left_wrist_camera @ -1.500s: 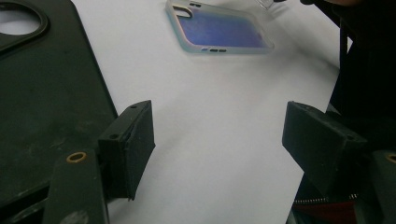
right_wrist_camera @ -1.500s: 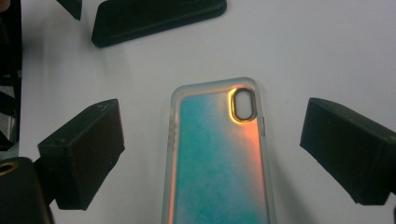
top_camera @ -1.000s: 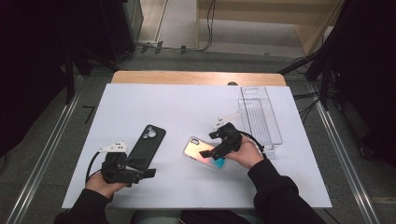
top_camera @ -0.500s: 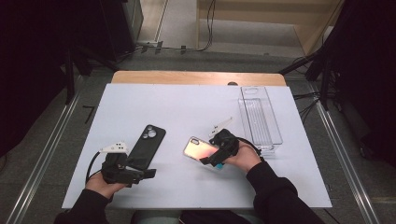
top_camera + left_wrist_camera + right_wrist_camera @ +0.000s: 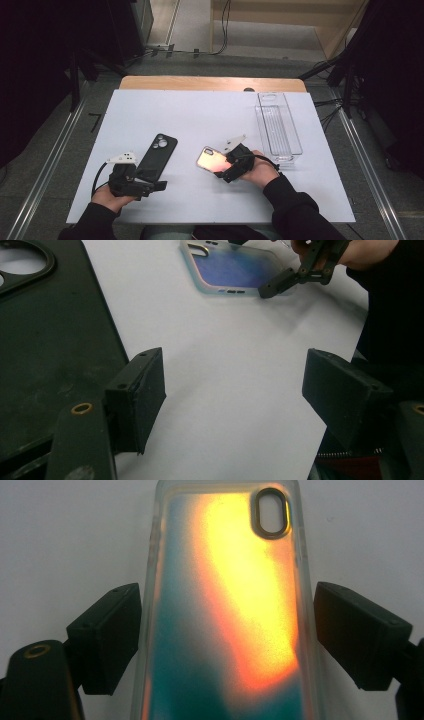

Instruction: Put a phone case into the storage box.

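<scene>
The iridescent phone case [image 5: 212, 160] lies flat on the white table [image 5: 210, 115], just below the centre of the high view. The right gripper [image 5: 229, 169] sits at its lower right end, held in the person's right hand [image 5: 259, 171]. In the right gripper view the case [image 5: 227, 615] fills the middle of the frame, its camera cut-out at the upper right, and the two black jaws stand apart on either side of it, spread wider than the case. Whether they touch its edges is hard to tell; a thin gap seems to show on each side.

At the lower left of the high view the left gripper [image 5: 152, 186] rests with its jaws wide apart, gripping nothing. A black phone case [image 5: 155, 157] lies just beside it, filling the left of the left gripper view [image 5: 50, 335]. A clear plastic tray [image 5: 278, 125] stands at the right of the table.
</scene>
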`<state>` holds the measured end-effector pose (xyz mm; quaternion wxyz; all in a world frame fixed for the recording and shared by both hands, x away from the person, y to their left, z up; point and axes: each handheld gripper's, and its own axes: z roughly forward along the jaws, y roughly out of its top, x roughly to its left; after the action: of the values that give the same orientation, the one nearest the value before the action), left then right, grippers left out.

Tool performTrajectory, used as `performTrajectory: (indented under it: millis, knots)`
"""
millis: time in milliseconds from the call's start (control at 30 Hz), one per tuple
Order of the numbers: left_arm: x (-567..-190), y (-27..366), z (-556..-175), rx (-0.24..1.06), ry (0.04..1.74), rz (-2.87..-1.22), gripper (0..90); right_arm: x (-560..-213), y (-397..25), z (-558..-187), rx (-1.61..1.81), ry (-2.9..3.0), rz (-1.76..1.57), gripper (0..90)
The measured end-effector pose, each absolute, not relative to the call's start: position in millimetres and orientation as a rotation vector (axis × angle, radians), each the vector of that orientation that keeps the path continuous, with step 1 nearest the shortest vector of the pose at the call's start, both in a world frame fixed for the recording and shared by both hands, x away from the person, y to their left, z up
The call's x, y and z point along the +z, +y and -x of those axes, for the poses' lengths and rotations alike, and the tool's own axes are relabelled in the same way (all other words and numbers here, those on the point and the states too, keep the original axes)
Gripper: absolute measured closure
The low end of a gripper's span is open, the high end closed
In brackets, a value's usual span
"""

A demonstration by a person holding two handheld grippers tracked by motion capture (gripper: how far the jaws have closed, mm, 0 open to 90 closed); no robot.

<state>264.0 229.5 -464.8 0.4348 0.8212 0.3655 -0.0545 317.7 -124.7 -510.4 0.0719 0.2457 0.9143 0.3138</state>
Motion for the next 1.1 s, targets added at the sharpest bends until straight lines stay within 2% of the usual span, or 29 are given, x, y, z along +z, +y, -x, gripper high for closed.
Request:
performTrajectory:
  millis: [800,1100]
  knots:
    - [-464,229,-265,-0.153,0.915,-2.037,25.5,-508,-129,-323,0.989,2.766,-0.77,15.2]
    - [-463,228,-266,-0.174,0.96,-2.007,25.2,-485,-139,-327,1.12,2.715,-0.864,15.2]
